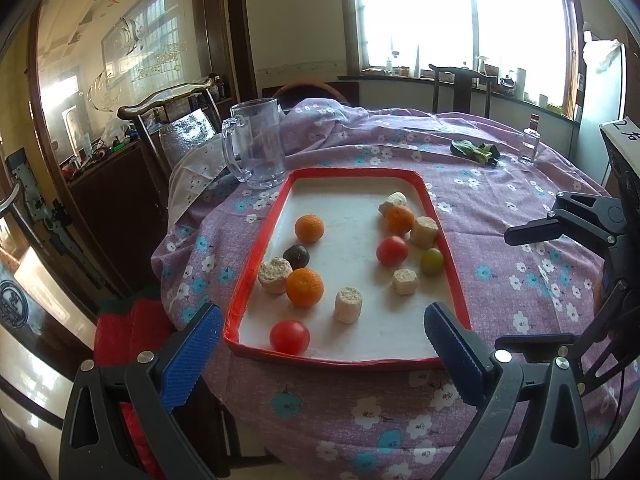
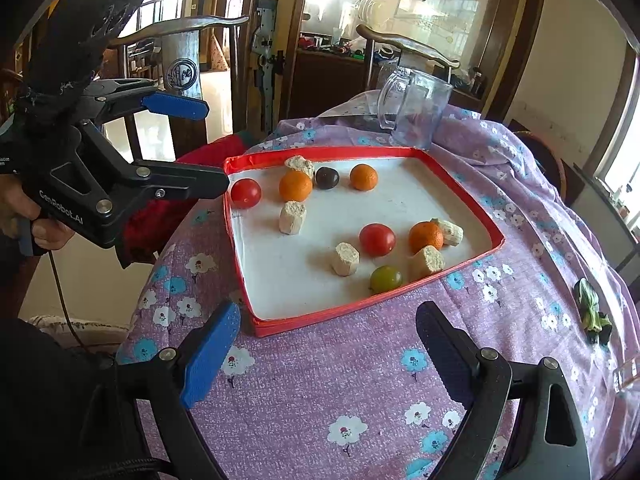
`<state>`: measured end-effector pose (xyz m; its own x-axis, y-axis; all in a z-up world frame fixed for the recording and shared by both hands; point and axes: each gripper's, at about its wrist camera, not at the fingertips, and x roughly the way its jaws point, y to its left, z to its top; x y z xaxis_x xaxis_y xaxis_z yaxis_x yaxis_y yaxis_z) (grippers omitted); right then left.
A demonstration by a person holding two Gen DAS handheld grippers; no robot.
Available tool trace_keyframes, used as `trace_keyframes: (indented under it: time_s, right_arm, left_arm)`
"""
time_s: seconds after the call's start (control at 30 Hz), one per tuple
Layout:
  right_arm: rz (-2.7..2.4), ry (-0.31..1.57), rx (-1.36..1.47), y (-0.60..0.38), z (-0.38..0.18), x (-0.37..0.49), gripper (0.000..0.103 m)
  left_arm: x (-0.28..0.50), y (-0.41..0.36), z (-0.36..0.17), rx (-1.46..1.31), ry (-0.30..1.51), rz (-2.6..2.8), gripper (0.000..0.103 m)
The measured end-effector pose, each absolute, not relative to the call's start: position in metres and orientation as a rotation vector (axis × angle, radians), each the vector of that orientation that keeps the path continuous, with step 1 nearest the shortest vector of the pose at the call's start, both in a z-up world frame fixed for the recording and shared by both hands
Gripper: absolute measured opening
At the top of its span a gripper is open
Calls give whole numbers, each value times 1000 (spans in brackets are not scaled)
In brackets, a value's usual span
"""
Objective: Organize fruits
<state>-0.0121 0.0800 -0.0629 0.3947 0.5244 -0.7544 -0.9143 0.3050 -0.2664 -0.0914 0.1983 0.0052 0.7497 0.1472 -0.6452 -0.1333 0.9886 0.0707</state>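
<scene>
Both the left gripper and right gripper hang spread apart, holding nothing, near the tray. Fruits lie mixed inside it with corn pieces. Stage indeterminate: sorting pending or concluded.

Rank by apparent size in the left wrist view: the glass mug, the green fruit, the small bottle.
1. glass mug, clearly largest.
2. small bottle.
3. green fruit, smallest, though nearer the camera than the bottle, so their order is unsure.

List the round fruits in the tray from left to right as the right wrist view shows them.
Red tomato → orange → dark plum → orange → red tomato → green fruit → orange.
</scene>
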Motion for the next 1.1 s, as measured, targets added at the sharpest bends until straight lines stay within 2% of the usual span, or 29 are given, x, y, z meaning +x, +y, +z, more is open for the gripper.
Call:
trace_keyframes:
  time_s: [1.1]
  right_arm:
    - [1023, 601, -756, 83, -63, -9, 91]
  left_arm:
    - [-96, 201, 7, -49, 699, 110, 102]
